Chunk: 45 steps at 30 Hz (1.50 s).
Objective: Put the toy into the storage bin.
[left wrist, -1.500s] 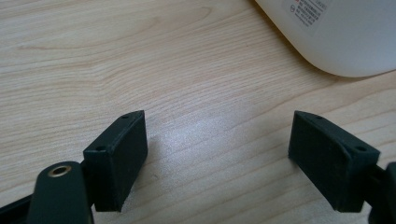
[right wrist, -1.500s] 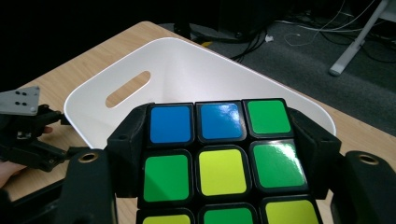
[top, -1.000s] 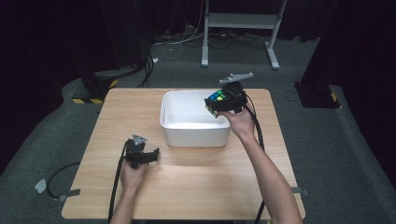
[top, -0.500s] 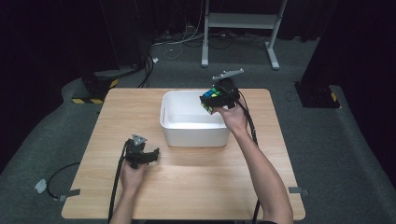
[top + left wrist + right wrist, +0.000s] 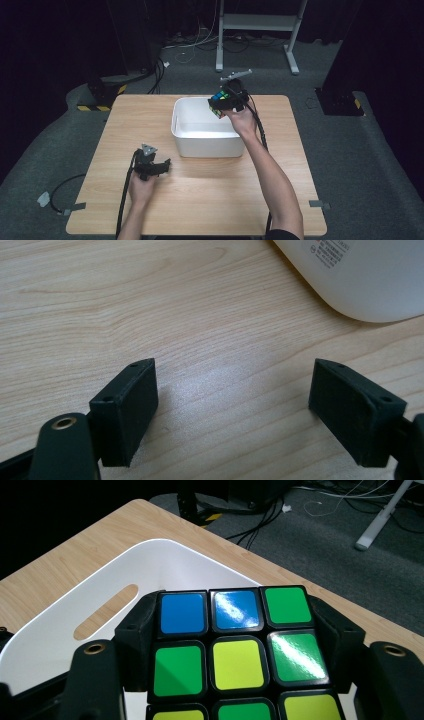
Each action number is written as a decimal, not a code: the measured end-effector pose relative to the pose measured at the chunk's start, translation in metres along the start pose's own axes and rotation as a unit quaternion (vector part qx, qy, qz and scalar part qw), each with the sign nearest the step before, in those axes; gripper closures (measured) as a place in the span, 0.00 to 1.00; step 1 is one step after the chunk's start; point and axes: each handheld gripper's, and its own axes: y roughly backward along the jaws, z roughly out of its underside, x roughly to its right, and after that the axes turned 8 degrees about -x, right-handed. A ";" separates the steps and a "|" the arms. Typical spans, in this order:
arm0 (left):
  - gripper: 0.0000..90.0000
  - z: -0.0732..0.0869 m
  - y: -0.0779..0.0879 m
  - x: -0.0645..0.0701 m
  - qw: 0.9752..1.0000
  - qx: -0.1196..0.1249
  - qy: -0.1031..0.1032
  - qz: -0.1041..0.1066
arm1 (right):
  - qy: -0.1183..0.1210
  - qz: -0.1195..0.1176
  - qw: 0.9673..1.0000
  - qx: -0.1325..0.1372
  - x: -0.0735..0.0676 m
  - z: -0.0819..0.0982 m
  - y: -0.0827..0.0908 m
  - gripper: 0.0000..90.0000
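right tongs (image 5: pixel 220 102) clamp a puzzle cube (image 5: pixel 235 650), seemingly above the white tub (image 5: pixel 182 131); left tongs (image 5: pixel 232 410) gape, released.

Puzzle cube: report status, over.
Right gripper shut on puzzle cube, over the white bin's far rim. Left gripper open, empty, above the table. Nothing in the way.

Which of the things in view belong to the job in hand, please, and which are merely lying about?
Part of the job:
- puzzle cube, clamped in the right gripper
- white bin beneath it

Lying about:
- left gripper, open and empty, low over the table
- floor cables
- metal stand
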 end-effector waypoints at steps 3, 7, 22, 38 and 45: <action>0.22 0.000 0.000 0.000 1.000 0.000 0.000 0.000 | 0.001 0.001 1.000 -0.004 -0.001 -0.004 -0.005 0.37; 0.22 0.000 0.000 0.000 1.000 0.000 0.000 0.000 | 0.001 0.002 1.000 -0.007 -0.001 -0.009 -0.010 0.37; 0.22 0.000 0.000 0.000 1.000 0.000 0.000 0.000 | -0.013 0.007 0.999 -0.031 0.001 -0.011 -0.036 0.37; 0.22 0.000 0.000 0.000 1.000 0.000 0.000 0.000 | -0.024 0.006 0.998 -0.050 0.004 -0.010 -0.049 0.37; 0.22 0.000 0.000 0.000 1.000 0.000 0.000 0.001 | -0.018 0.002 0.998 -0.062 0.001 -0.010 -0.055 0.37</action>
